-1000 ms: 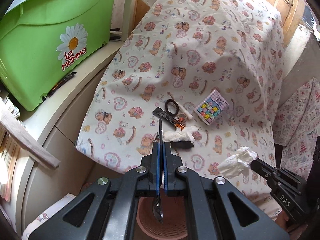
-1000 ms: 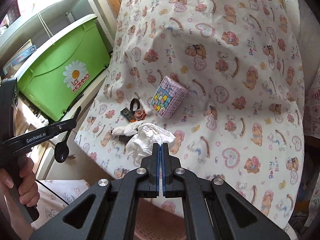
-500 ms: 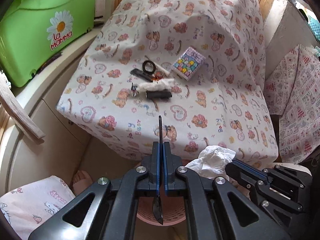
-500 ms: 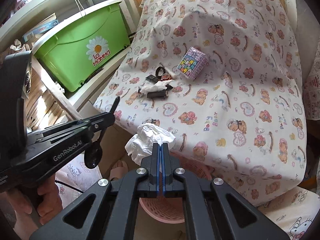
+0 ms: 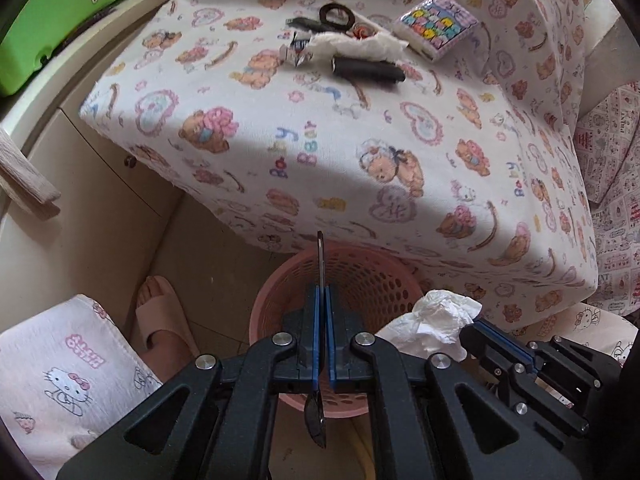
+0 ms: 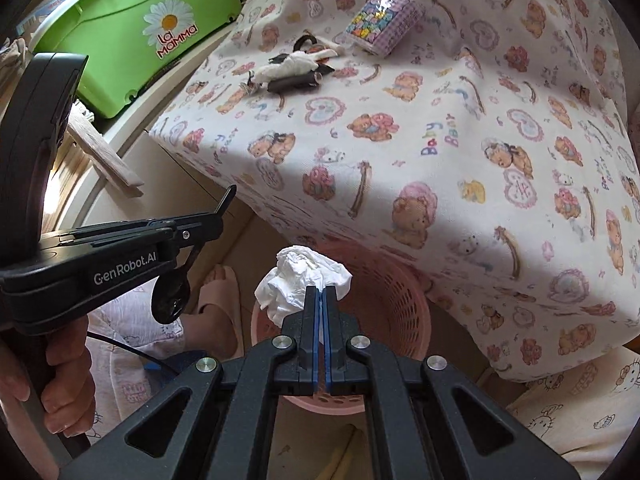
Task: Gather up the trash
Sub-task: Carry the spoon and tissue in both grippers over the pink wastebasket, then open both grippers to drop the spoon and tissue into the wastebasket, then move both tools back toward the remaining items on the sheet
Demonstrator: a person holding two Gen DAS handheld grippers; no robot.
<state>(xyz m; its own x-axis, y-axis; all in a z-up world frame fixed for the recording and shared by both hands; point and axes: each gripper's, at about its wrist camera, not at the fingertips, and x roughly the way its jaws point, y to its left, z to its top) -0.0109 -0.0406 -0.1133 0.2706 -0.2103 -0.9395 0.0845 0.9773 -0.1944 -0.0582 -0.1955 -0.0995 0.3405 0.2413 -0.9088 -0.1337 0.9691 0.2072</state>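
Observation:
My left gripper (image 5: 321, 292) is shut on a black plastic spoon (image 5: 320, 256), handle pointing forward, bowl hanging below the jaws, above a pink perforated basket (image 5: 372, 276) on the floor. My right gripper (image 6: 321, 294) is shut on a crumpled white tissue (image 6: 300, 276) and holds it over the same basket (image 6: 384, 292). The tissue also shows in the left wrist view (image 5: 436, 320), and the spoon in the right wrist view (image 6: 172, 300). More litter lies on the teddy-bear sheet (image 5: 360, 128): a white wad (image 5: 360, 44), a black tube (image 5: 366, 70), a crumpled wrapper (image 5: 296, 50).
A purple patterned pack (image 5: 436, 26) and a black ring (image 5: 338, 18) lie by the litter. A green La Mamma bin (image 6: 132, 28) stands on a ledge at left. A foot in a pink slipper (image 5: 160, 320) is beside the basket.
Both grippers have drawn back from the bed and dropped down, so the spoon and tissue now hang over the pink basket. Both stay shut.

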